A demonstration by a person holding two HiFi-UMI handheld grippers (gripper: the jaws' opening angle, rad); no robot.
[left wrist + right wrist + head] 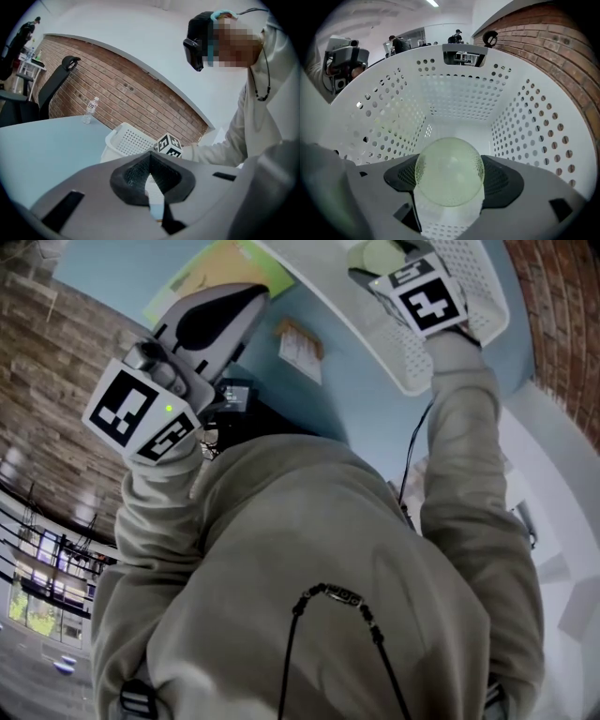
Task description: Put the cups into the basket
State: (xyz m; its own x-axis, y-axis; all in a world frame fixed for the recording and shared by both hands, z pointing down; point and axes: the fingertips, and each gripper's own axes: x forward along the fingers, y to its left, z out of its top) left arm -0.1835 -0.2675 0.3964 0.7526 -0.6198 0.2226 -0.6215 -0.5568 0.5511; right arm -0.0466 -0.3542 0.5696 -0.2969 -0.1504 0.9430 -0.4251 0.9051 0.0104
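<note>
A pale green see-through cup (449,171) sits between my right gripper's (449,187) jaws, which are shut on it. It hangs inside the white perforated basket (459,101), above its floor. In the head view the cup (380,257) and right gripper (373,270) are over the basket (441,357) at the top right. My left gripper (251,294) is raised at the upper left, apart from the basket. Its dark pads (161,176) meet with nothing between them. The left gripper view shows the basket (126,139) on the blue table (47,140), with the right gripper's marker cube (168,146) beside it.
A yellow-green sheet (220,273) and a small card (300,348) lie on the blue table (347,395). A water bottle (90,109) stands near the brick wall, and an office chair (54,86) is at the far left. My own torso fills the lower head view.
</note>
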